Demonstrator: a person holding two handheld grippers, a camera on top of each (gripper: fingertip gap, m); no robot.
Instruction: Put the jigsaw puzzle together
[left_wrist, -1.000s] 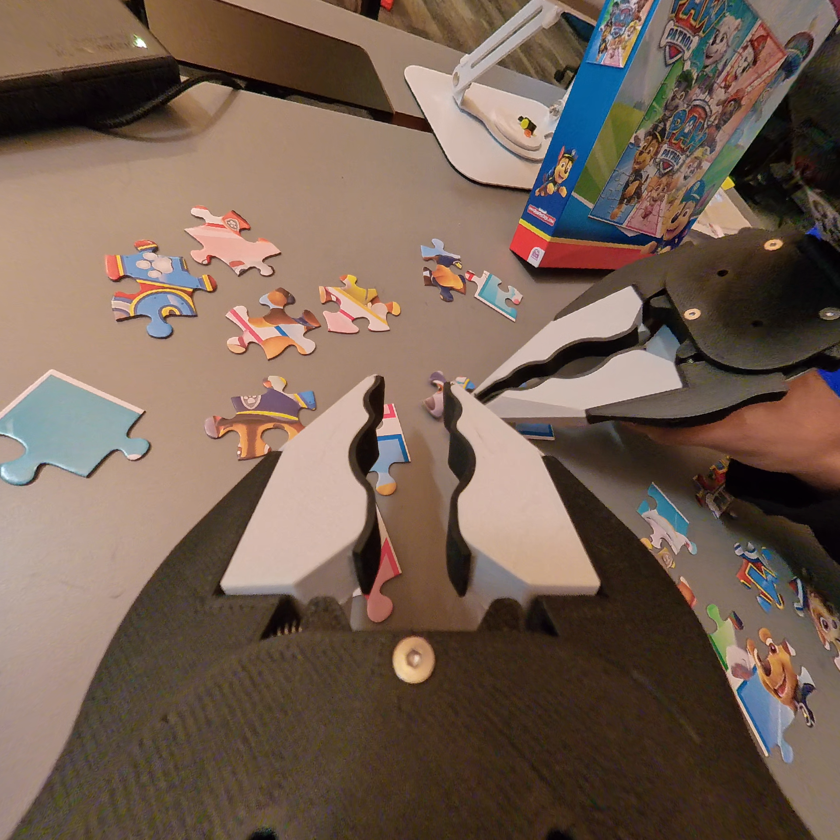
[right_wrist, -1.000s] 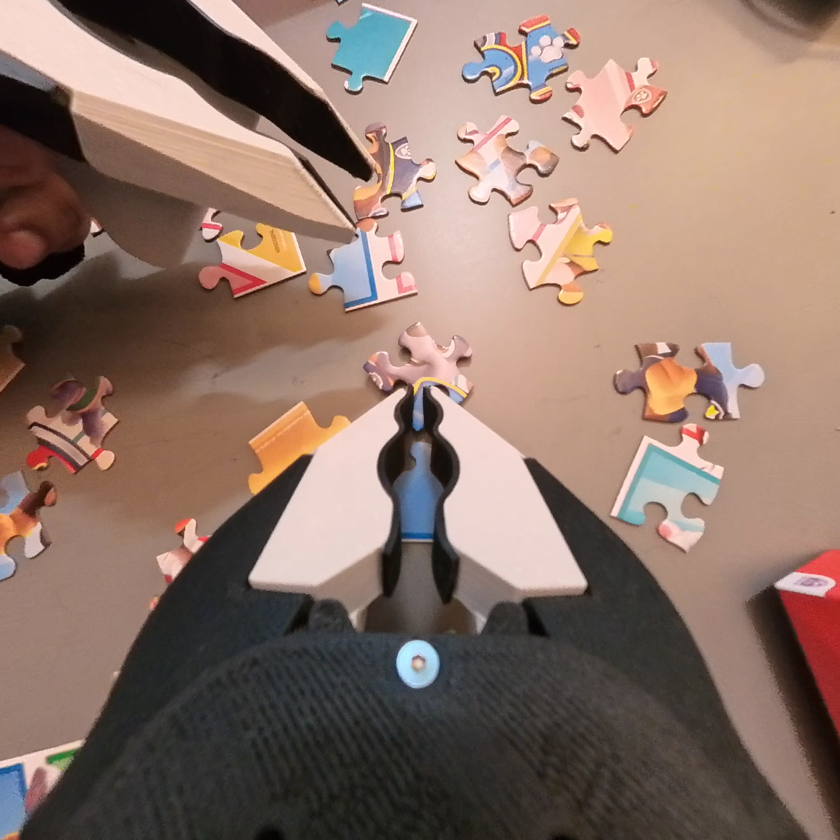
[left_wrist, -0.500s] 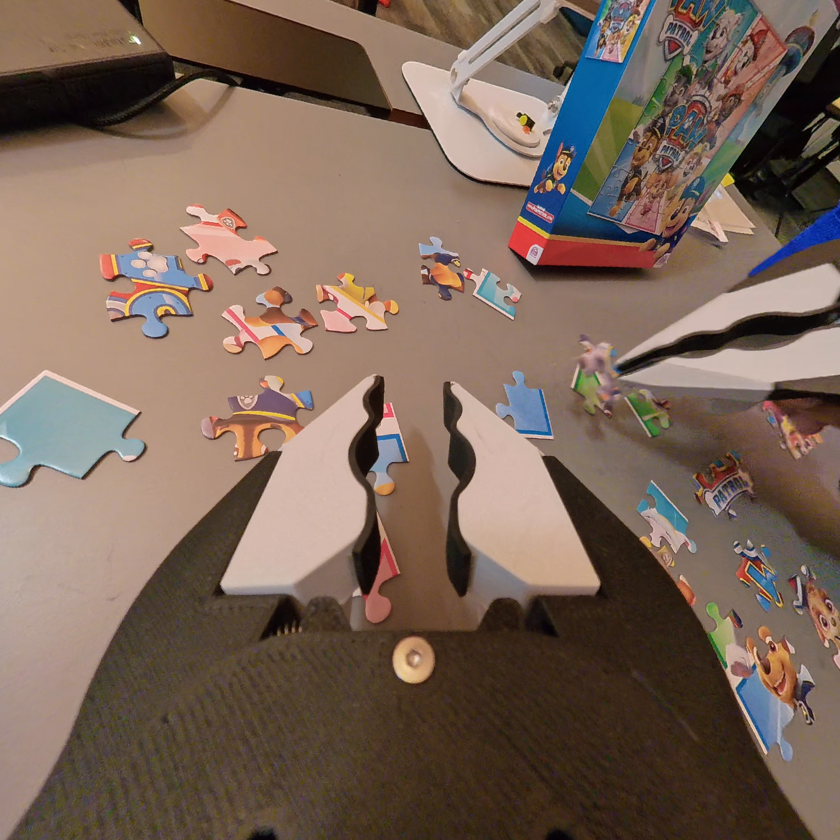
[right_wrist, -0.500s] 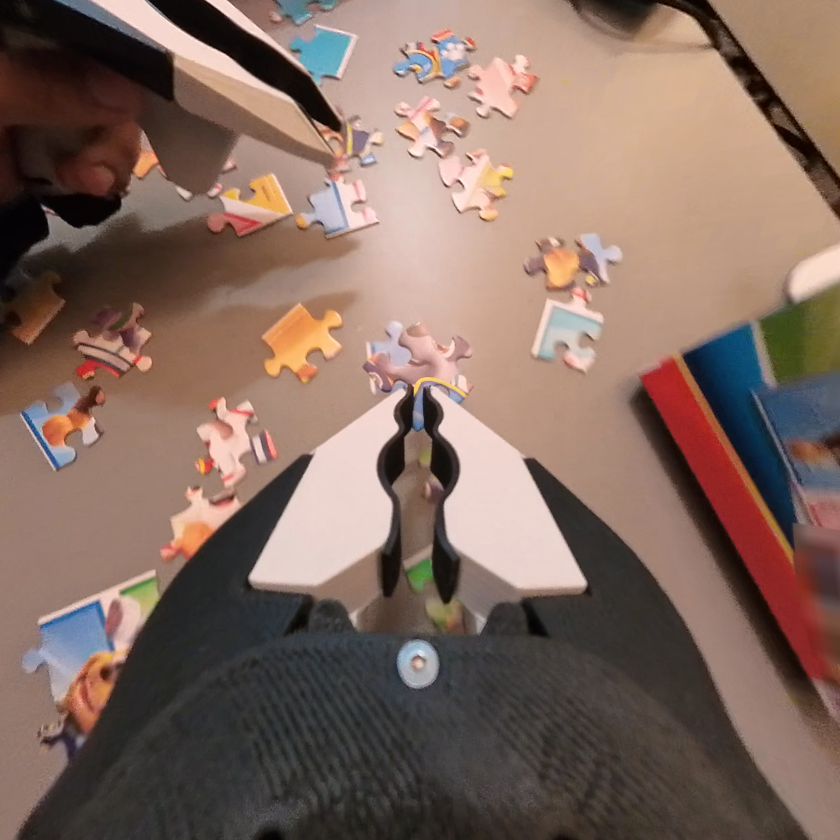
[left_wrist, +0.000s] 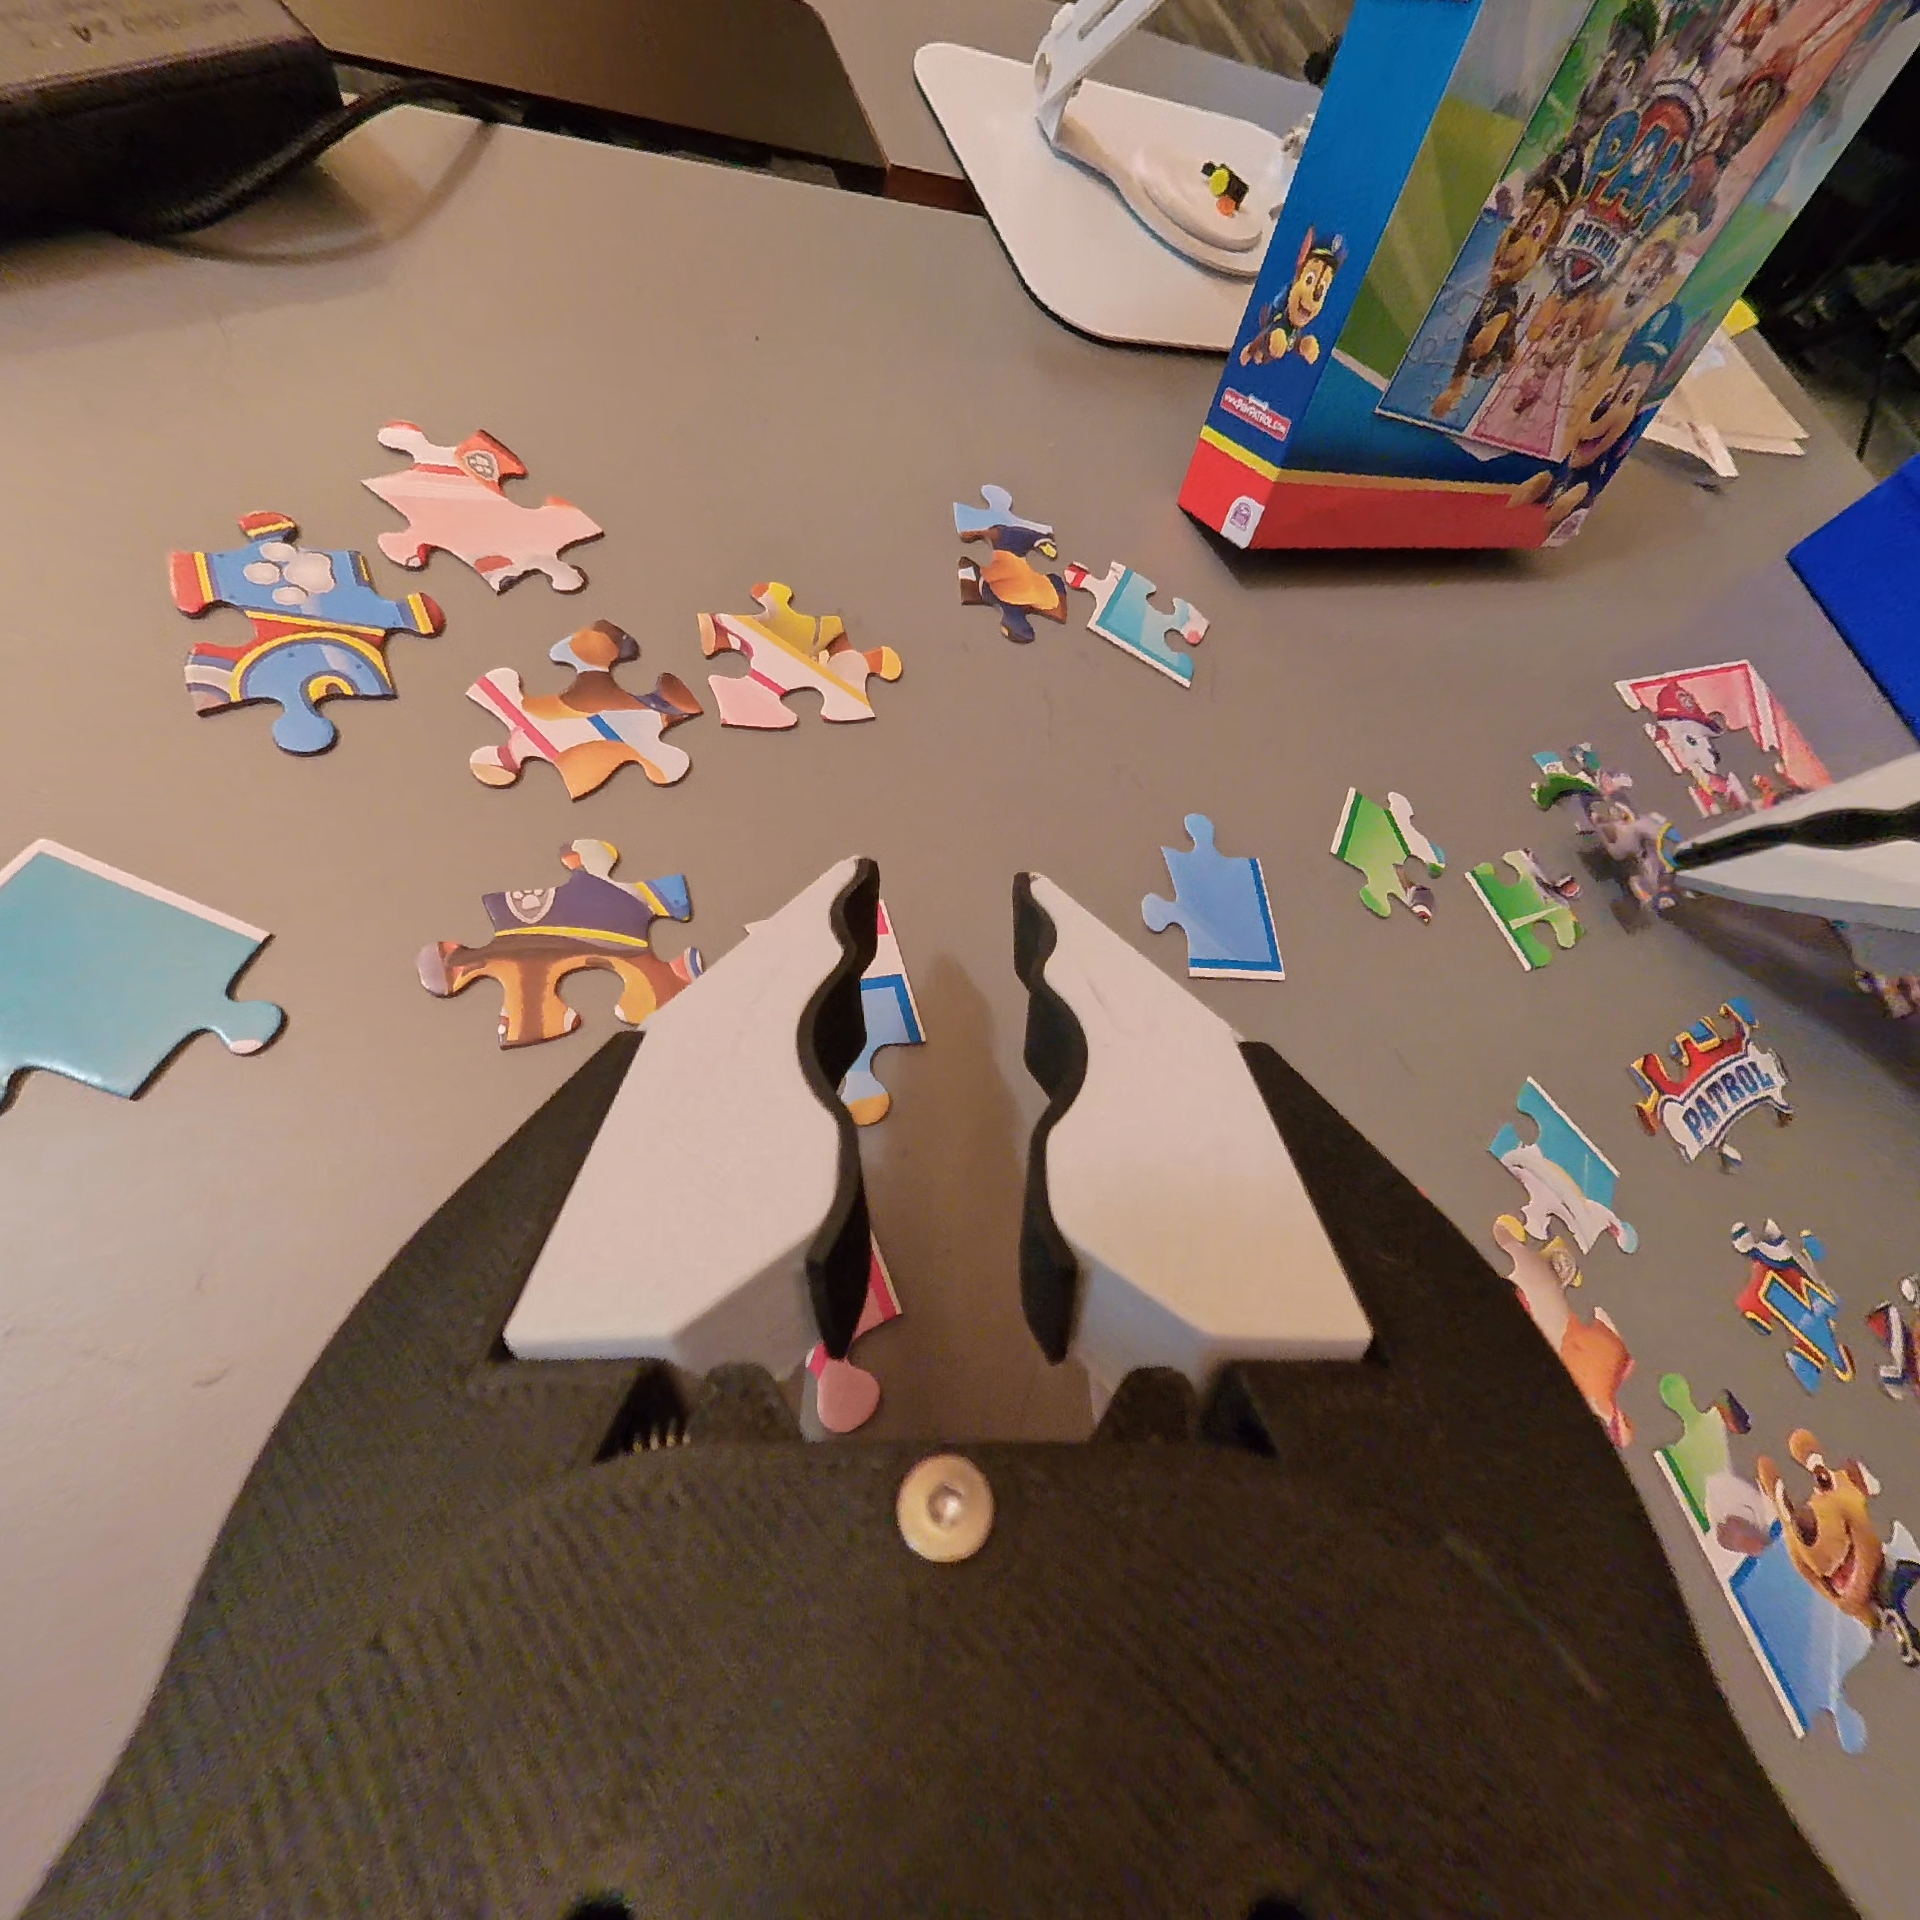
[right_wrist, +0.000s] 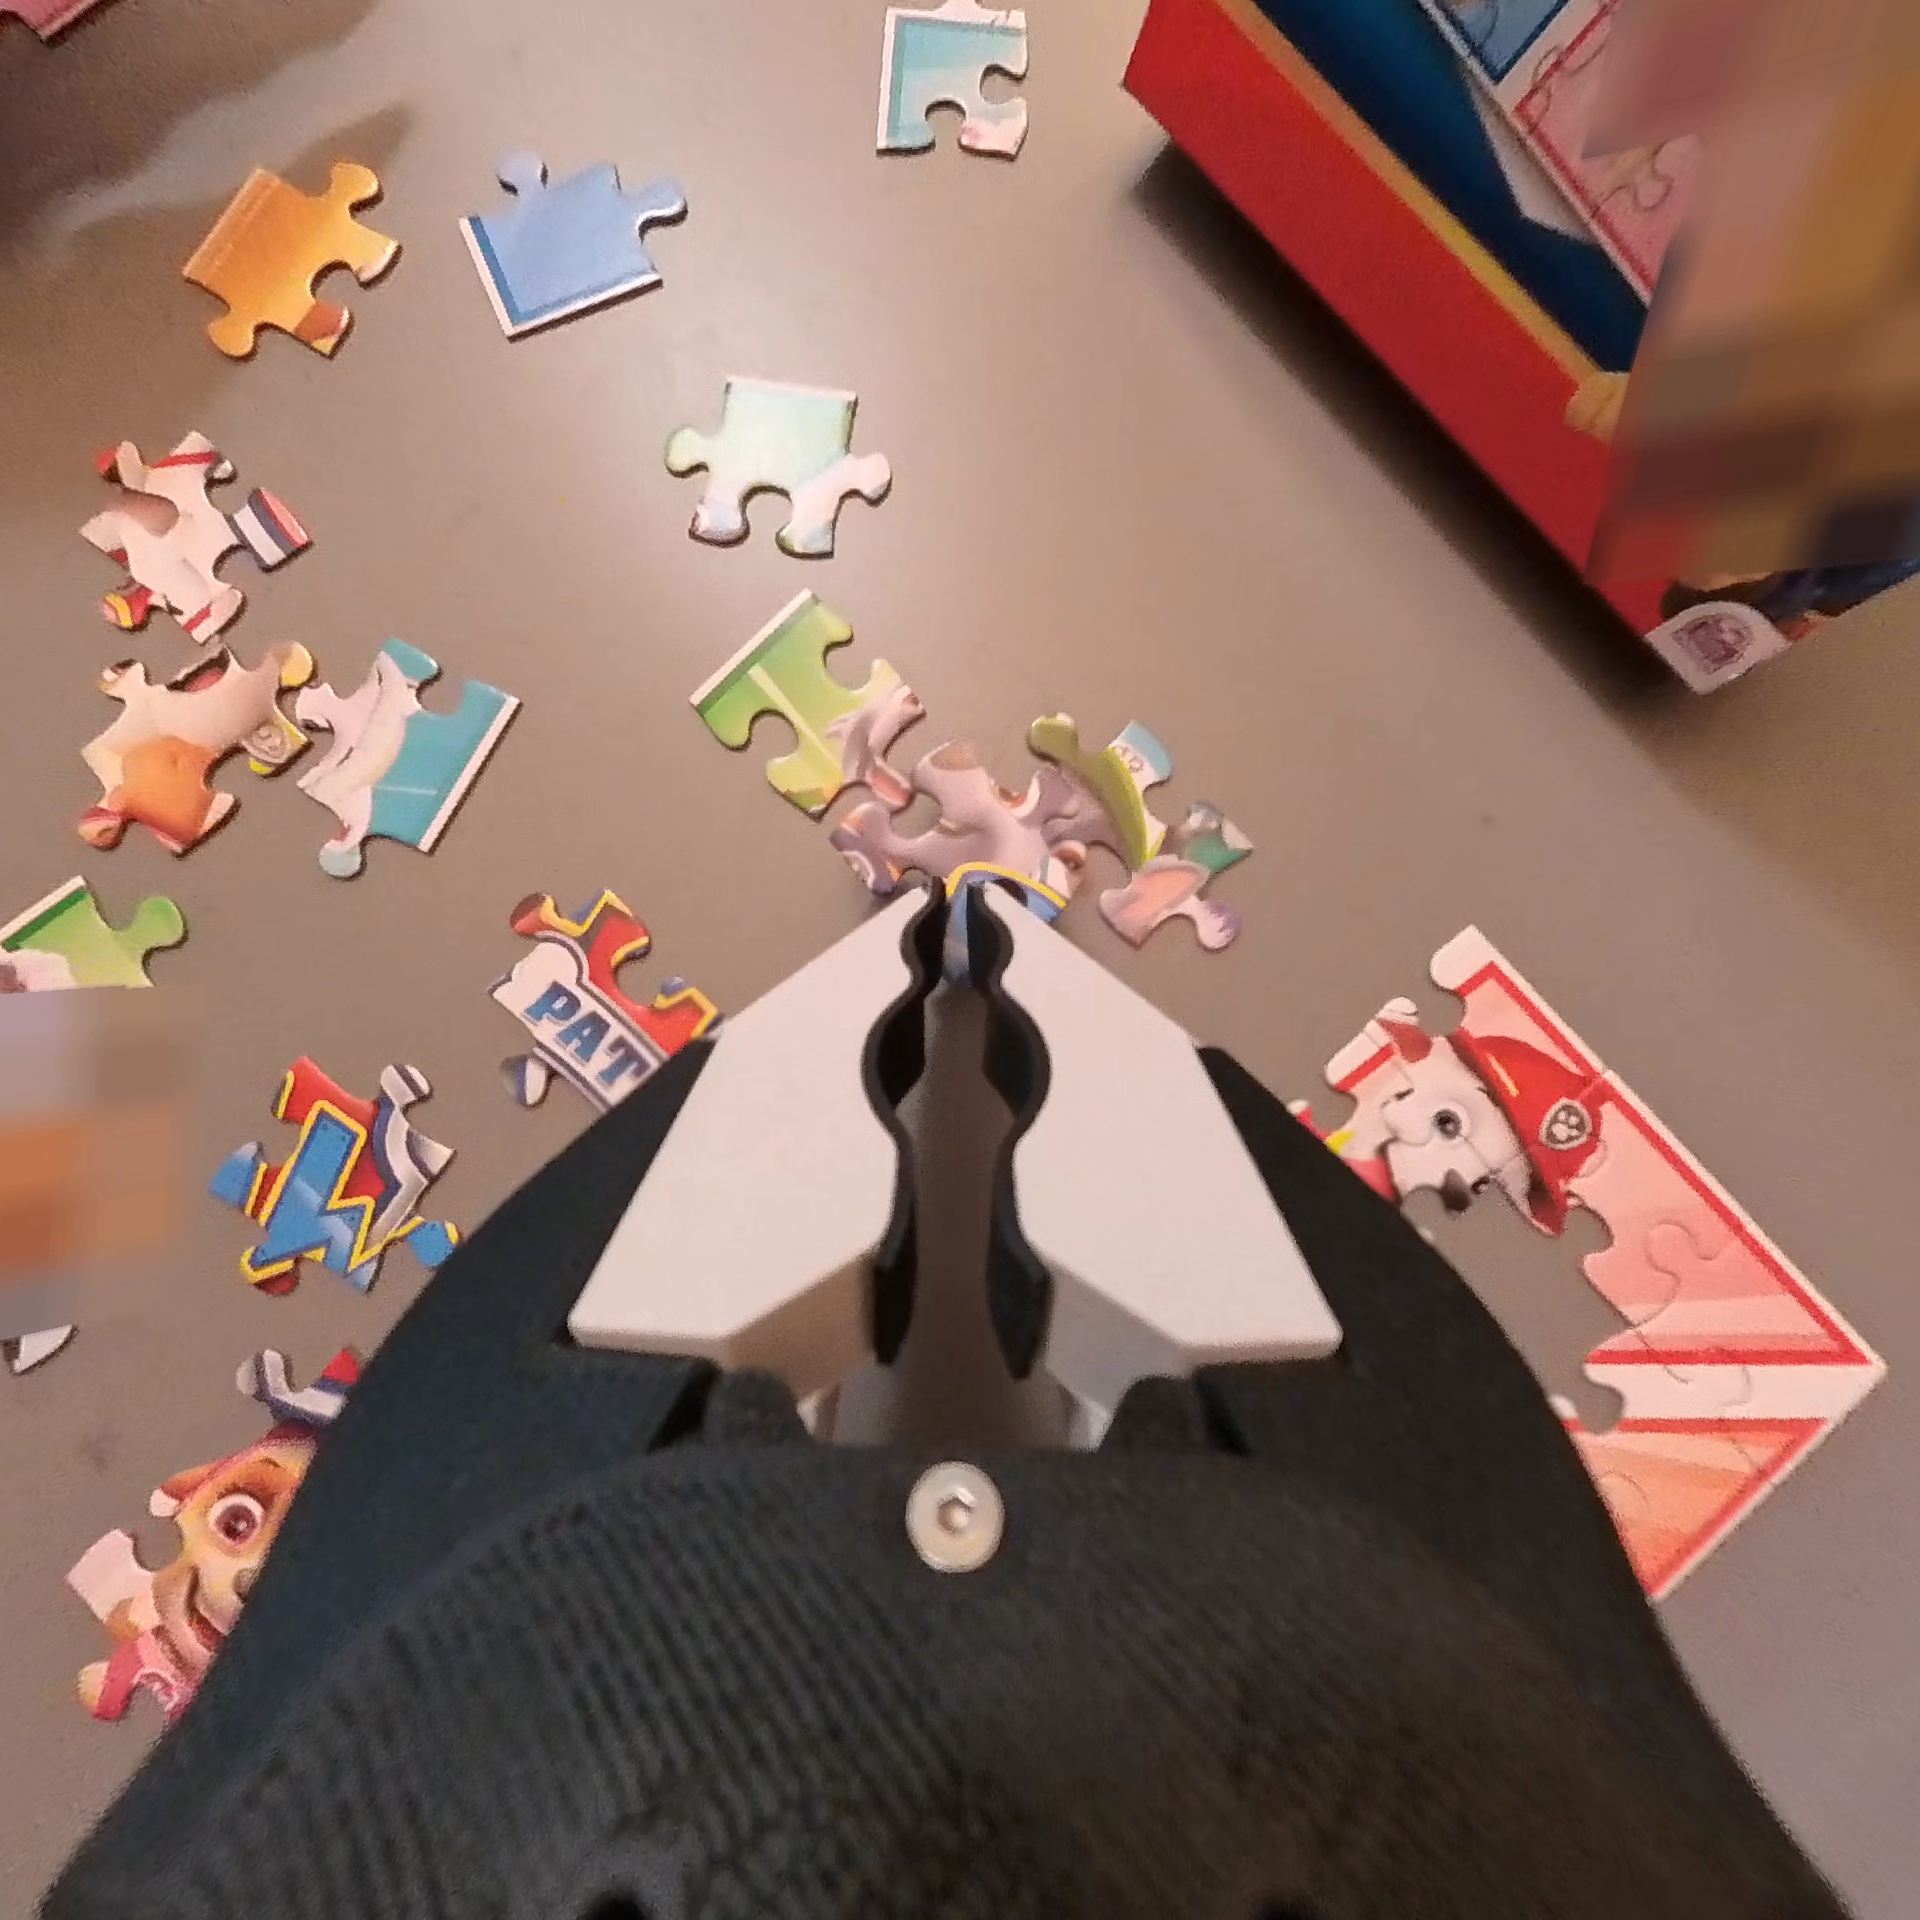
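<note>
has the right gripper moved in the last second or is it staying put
Yes. The right gripper, shut on a lilac puzzle piece, has carried it rightward, off the plain blue piece it sat over, to the green-edged pieces.

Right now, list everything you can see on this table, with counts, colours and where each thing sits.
Table: one, grey.
Loose puzzle pieces: over twenty, multicoloured, scattered flat.
Joined pink section: one, red-bordered, right of right gripper.
Puzzle box: one, blue and red, standing far right.
White stand: one, behind box.
Dark device: one, far left, cabled.
Left gripper: open above a blue-bordered piece.
Right gripper: pinching a lilac piece.
</note>
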